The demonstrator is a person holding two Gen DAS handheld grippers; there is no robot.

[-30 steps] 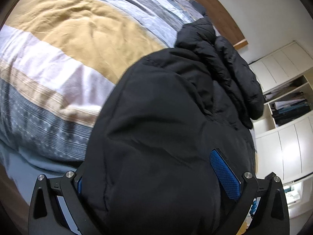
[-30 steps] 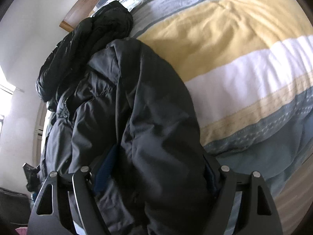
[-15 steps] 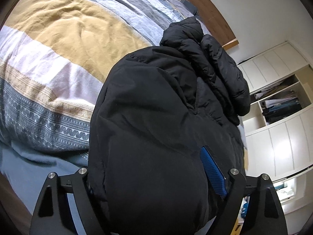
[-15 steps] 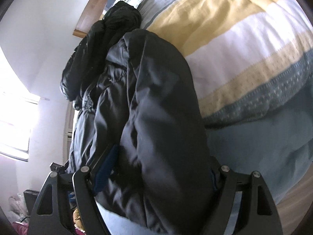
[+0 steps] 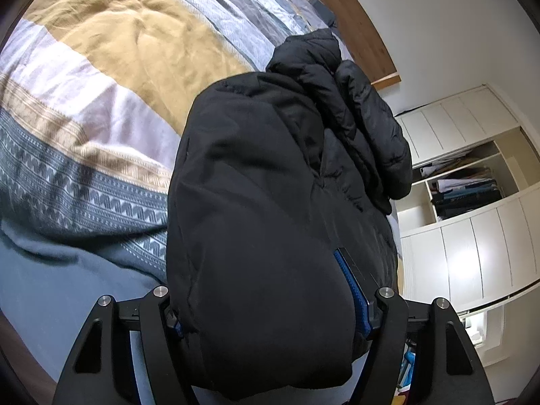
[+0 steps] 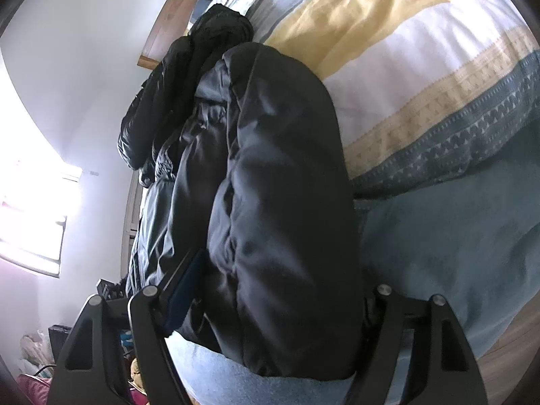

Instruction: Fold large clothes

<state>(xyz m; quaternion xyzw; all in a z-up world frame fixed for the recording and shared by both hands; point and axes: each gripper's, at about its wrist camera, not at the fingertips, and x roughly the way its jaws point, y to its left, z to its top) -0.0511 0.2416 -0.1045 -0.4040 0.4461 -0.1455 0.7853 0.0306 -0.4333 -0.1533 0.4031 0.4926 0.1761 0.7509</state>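
the striped duvet (image 5: pixel 101 108) fills the upper left of the left wrist view and the upper right of the right wrist view. the black puffer jacket (image 5: pixel 270 219) lies on it, bunched, running from the bottom centre of each frame up toward the wooden headboard (image 5: pixel 357 23). judgement: the jacket is bulky but light, soft and compressible, with a smooth shell likely to slide; take hold through a thick fold at the near hem, not a single layer. my left gripper (image 5: pixel 266 307) has a padded fold between its jaws, which are closing; the blue pad (image 5: pixel 352 287) touches the fabric. my right gripper (image 6: pixel 270 297) straddles another fold, jaws closing, pads bearing on the fabric.
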